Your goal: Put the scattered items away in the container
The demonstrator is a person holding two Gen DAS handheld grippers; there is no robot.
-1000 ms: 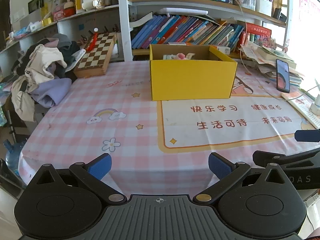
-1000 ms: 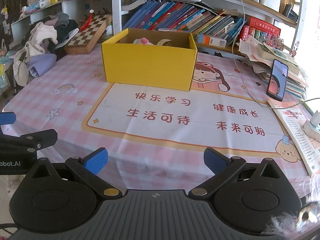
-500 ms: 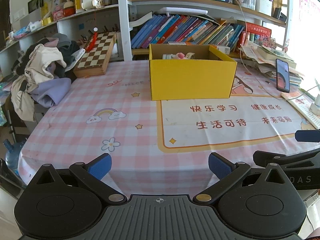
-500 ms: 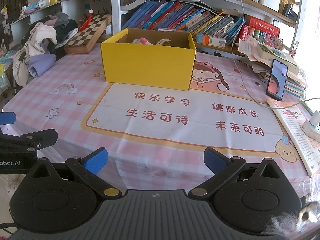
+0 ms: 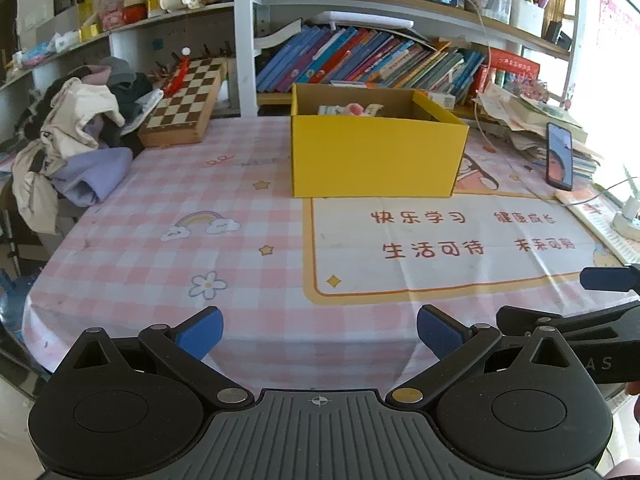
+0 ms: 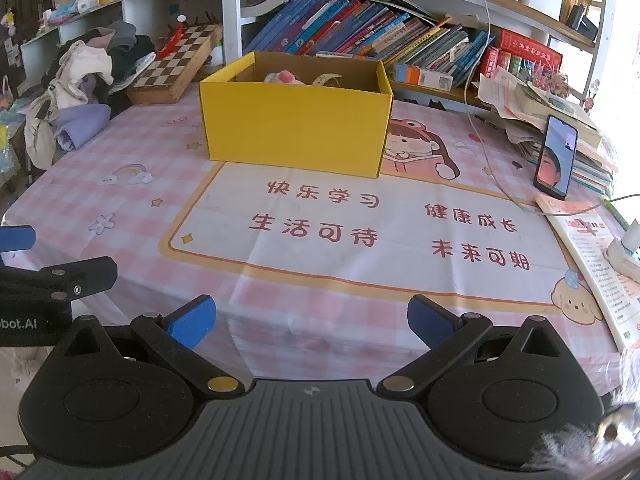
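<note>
An open yellow cardboard box (image 5: 376,156) (image 6: 294,132) stands on the pink checked tablecloth (image 5: 168,216) at the far middle. Small items show above its rim, among them a pink and white toy (image 6: 282,77) and a pale band (image 6: 326,79). My left gripper (image 5: 318,334) is open and empty over the table's near edge. My right gripper (image 6: 310,320) is open and empty, also at the near edge. Each gripper shows at the side of the other's view: the right one in the left wrist view (image 5: 600,300), the left one in the right wrist view (image 6: 48,276).
A propped phone (image 6: 556,156) with a cable, a paper stack (image 6: 560,112) and an open booklet (image 6: 588,256) lie at the right. A chessboard (image 5: 186,102) and a clothes pile (image 5: 76,136) sit at the far left. Bookshelves (image 5: 360,60) stand behind the box.
</note>
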